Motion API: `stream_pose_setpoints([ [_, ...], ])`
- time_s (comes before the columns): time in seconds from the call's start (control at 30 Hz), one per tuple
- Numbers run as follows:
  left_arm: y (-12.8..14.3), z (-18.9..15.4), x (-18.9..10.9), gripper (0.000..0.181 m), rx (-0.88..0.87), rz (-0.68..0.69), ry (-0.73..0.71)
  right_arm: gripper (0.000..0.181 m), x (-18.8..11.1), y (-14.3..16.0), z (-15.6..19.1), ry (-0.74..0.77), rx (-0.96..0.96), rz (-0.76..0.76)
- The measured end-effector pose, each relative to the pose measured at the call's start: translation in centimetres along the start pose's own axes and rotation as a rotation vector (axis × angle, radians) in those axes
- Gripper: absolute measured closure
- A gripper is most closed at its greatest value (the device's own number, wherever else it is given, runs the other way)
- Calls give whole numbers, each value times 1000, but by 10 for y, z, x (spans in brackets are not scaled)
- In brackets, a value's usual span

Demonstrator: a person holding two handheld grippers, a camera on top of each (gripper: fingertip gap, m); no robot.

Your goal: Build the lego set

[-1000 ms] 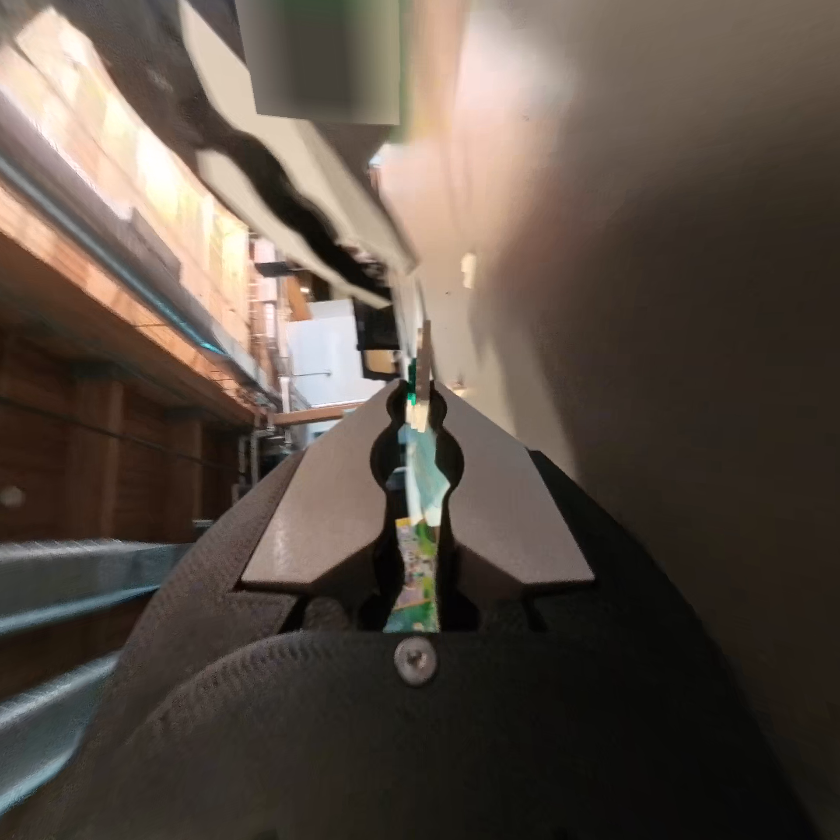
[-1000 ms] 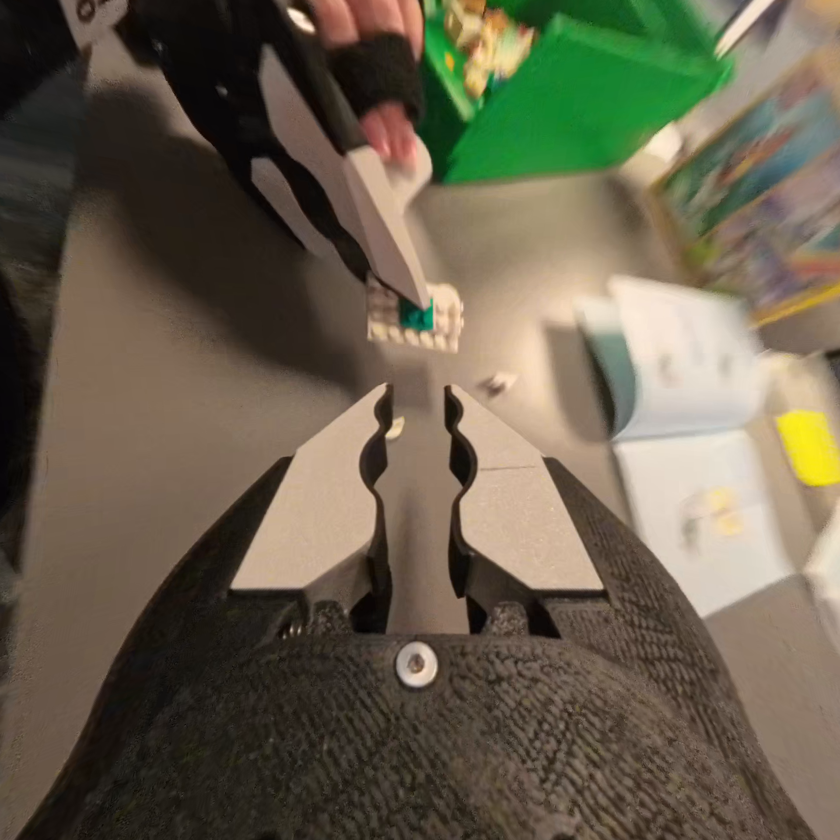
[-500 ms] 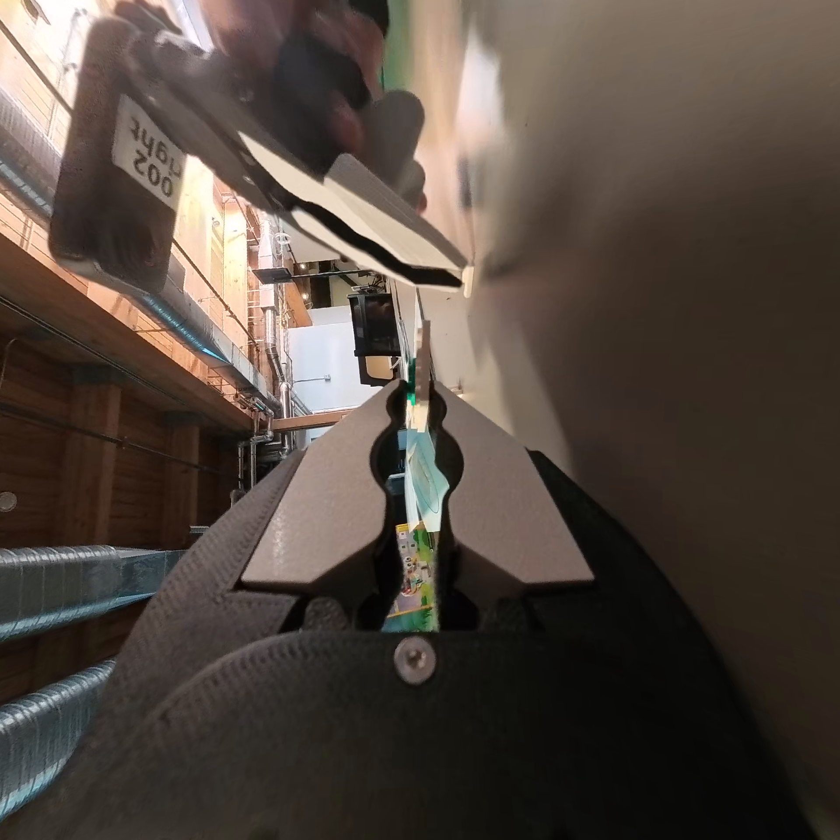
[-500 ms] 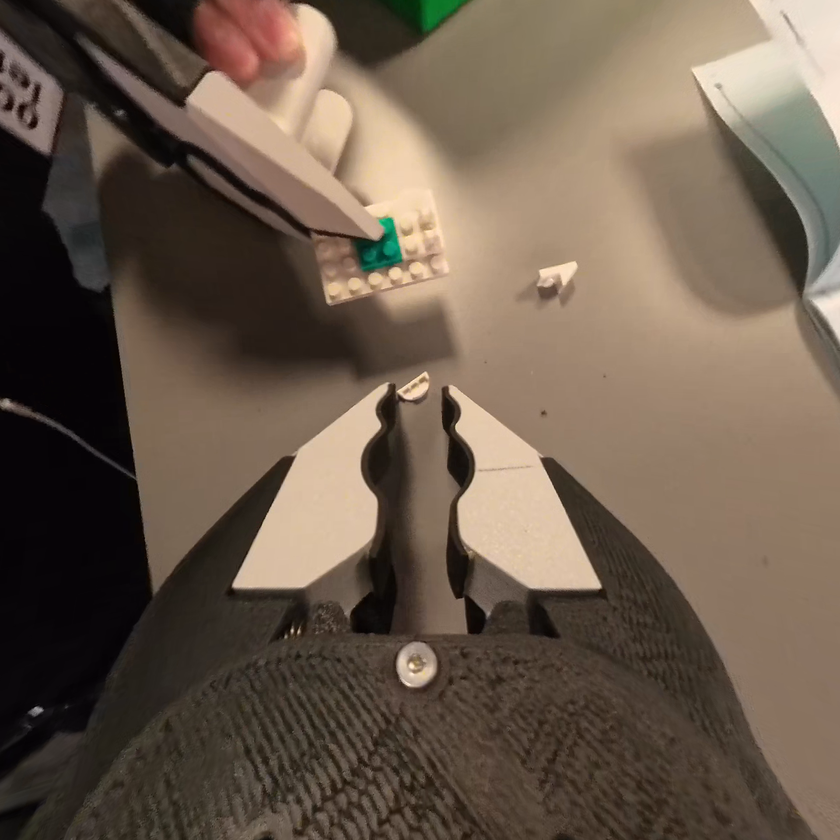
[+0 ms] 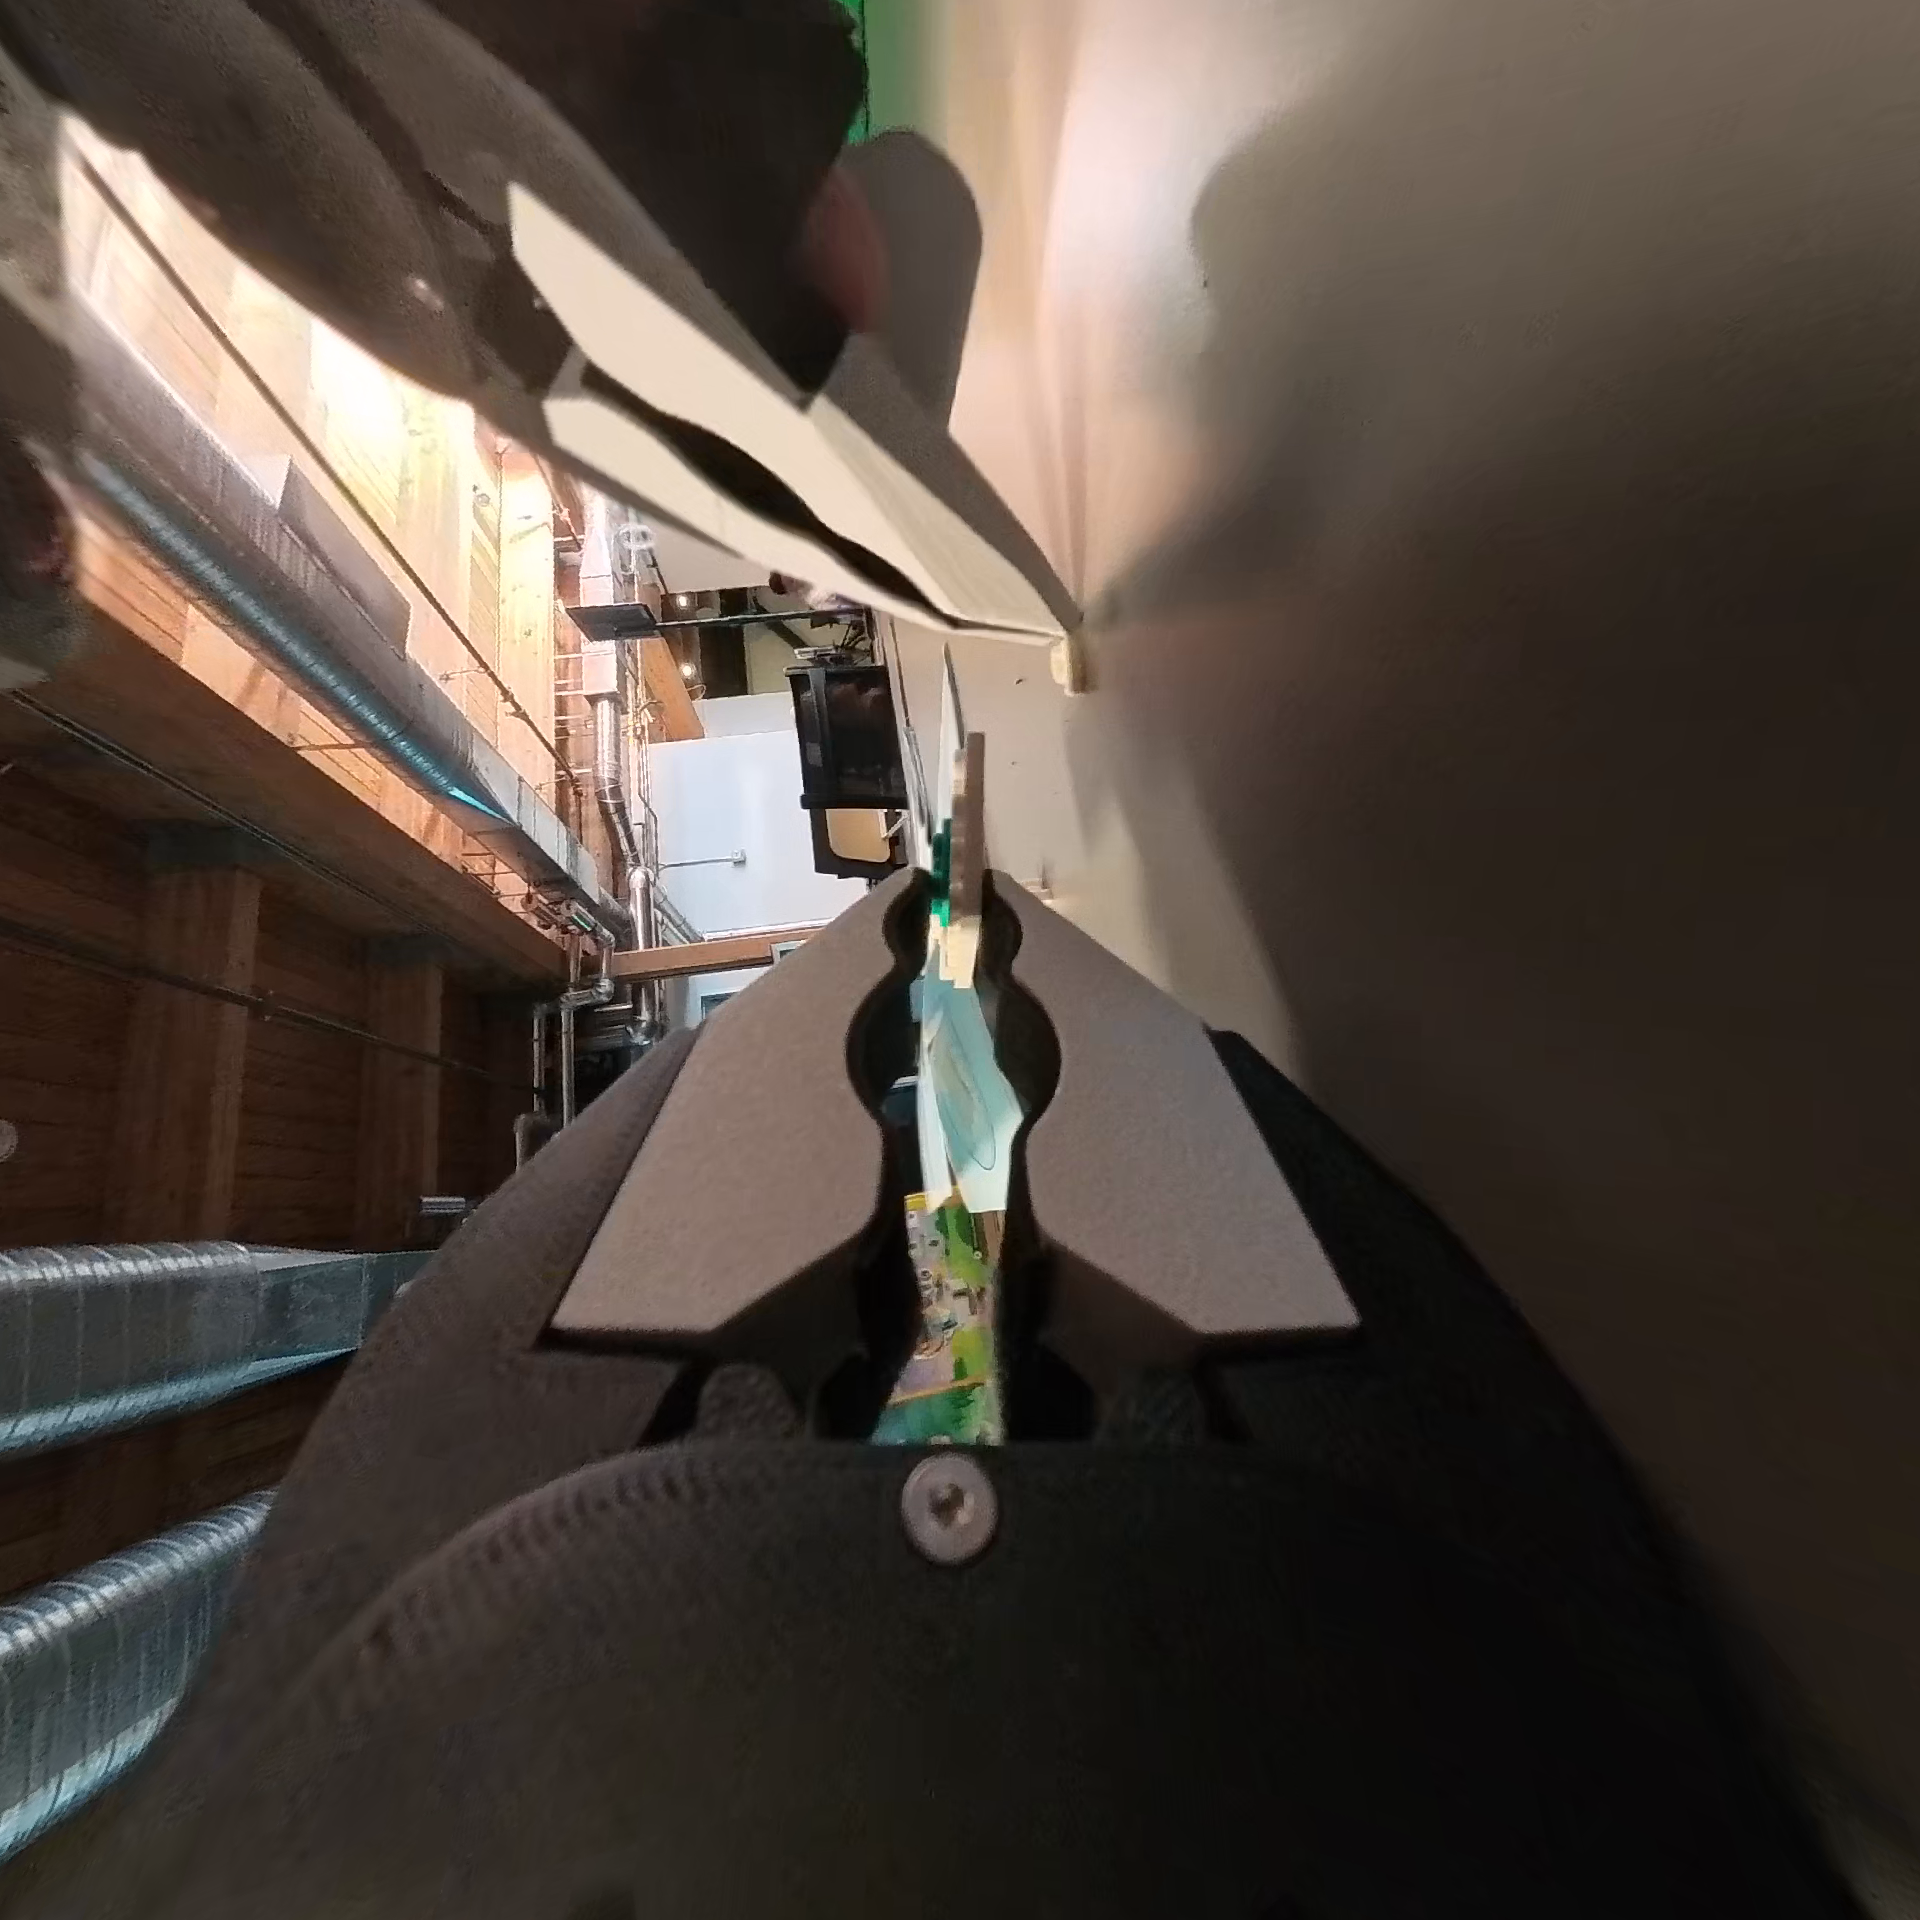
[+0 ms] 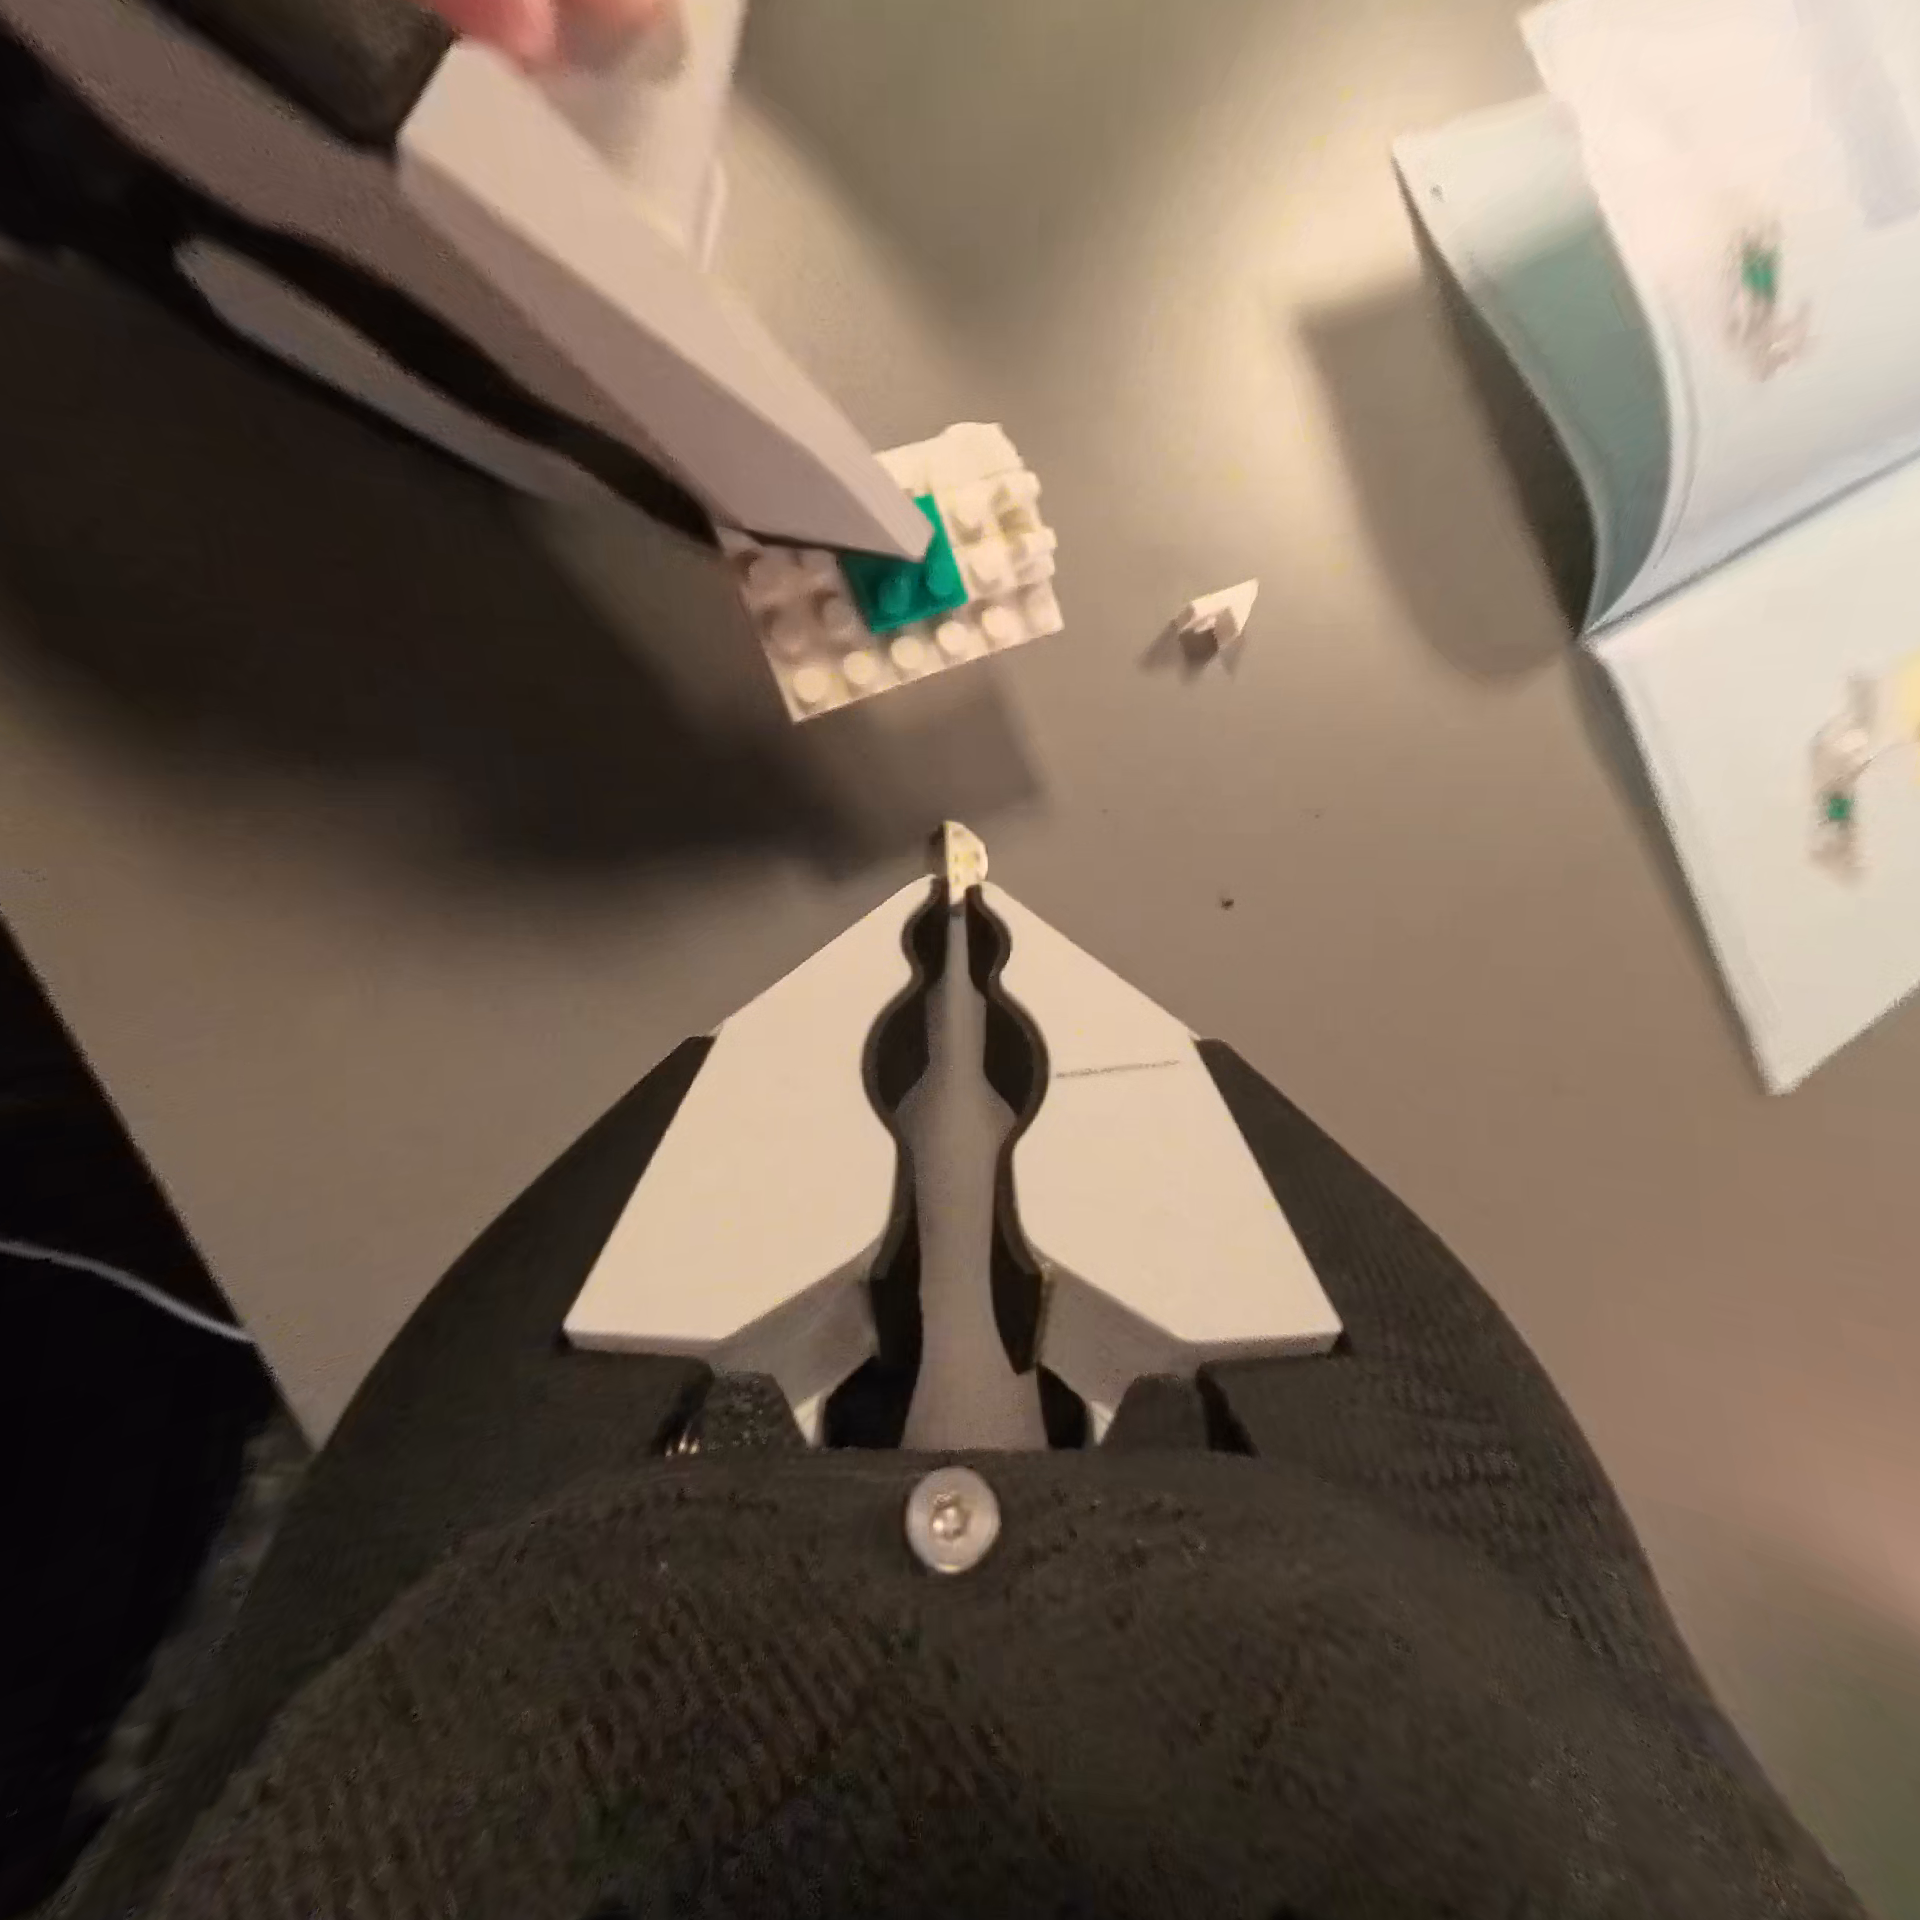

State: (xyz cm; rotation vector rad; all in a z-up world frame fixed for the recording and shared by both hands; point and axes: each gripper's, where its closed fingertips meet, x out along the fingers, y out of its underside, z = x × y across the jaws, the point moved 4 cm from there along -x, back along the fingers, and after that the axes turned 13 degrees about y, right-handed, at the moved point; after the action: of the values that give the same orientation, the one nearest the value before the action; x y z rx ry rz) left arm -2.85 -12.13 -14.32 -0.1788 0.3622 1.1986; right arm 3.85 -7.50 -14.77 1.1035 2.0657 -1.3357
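My left gripper is shut on a white lego plate assembly with a green brick on it, seen edge-on in the left wrist view. In the right wrist view the left gripper holds that assembly above the grey table, studs and the green brick facing the camera. My right gripper is shut on a small white lego piece at its tips, low over the table. The left wrist view also shows the right gripper with the small piece against the table.
Another small white lego piece lies on the table right of the assembly. An open instruction booklet lies at the right. The table's left edge runs near the grippers. A person's gloved hand holds the right gripper.
My right gripper has closed on the small white piece that lay between its tips. The left gripper with the assembly stayed shut and shows closer in the right wrist view.
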Motion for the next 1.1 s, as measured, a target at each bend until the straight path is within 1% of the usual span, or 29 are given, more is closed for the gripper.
stream_pose_setpoints([
  [0.13,-1,0,0,174,5,-1,-3,180,2,1,-10,119,-287,30],
  [0.17,-1,0,0,174,7,0,-4,180,2,1,-15,165,-387,26],
  [0.23,-2,0,1,174,10,0,-4,180,2,0,-31,328,-678,28],
  [0.3,-2,0,1,174,12,-1,-4,180,0,0,-43,473,-1031,46],
  [0.33,-2,0,1,174,12,-2,-4,180,0,-1,-45,524,-1213,48],
  [0.37,-3,0,1,174,13,-3,-4,180,1,1,-43,544,-1374,55],
  [0.43,-3,0,1,174,14,-5,-4,180,3,7,-36,513,-1595,58],
  [0.5,-4,0,1,174,15,-6,-4,181,4,14,-29,463,-1731,52],
  [0.63,-4,0,2,174,14,-6,-2,181,-1,18,-16,369,-1908,6],
  [0.73,-4,0,2,174,12,-7,0,181,-6,17,-5,301,-2054,-77],
  [0.77,-4,-1,2,174,11,-7,2,181,-6,16,-3,295,-2079,-94],
  [0.83,-4,-1,3,174,10,-6,3,181,-8,12,2,276,-2061,-127],
  [0.93,-4,-1,3,174,10,-6,5,174,-14,9,8,199,-1937,-177],
  [1.0,-4,-1,3,174,10,-6,6,165,-17,6,9,153,-1764,-186],
  [1.03,-4,0,3,174,10,-7,6,164,-19,4,9,121,-1629,-199],
  [1.1,-4,0,3,174,11,-7,7,164,-20,1,5,18,-1282,-185],
])
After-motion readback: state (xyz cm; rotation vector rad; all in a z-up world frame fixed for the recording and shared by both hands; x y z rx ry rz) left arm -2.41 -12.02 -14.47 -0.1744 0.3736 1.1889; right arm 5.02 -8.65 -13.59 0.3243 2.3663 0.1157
